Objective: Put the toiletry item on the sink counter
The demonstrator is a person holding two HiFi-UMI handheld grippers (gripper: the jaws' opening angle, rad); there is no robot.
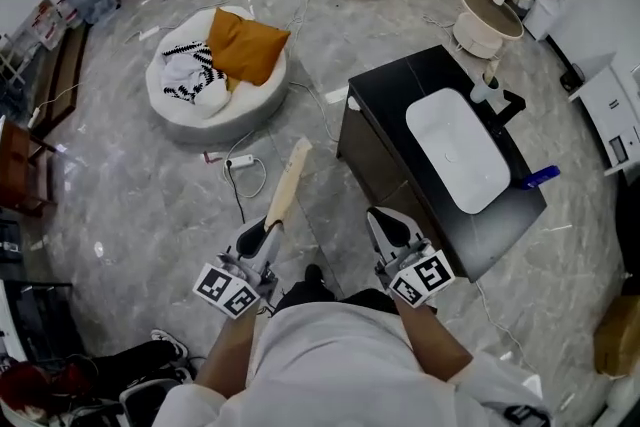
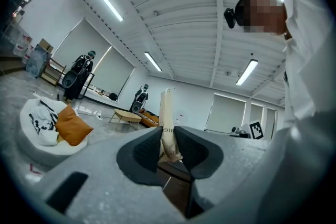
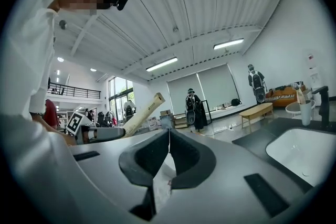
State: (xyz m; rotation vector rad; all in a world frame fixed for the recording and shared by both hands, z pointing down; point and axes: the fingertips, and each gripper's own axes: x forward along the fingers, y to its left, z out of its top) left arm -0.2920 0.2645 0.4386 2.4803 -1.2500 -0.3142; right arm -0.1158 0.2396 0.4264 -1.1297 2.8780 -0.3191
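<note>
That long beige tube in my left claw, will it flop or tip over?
The tube juts straight from the left claw, so it is probably fairly stiff. It wrinkles where pinched, so likely soft-walled. Long and narrow, it would probably tip if stood upright.

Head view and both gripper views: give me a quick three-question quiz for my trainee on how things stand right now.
1. Multiple choice: what is the left gripper holding?
A. a cream tube
B. a blue bottle
C. nothing

2. True or false: the right gripper is shut, with nothing between its jaws.

3. Fill in the missing word: the white basin is set into a ____ counter.

Key
1. A
2. True
3. black
</note>
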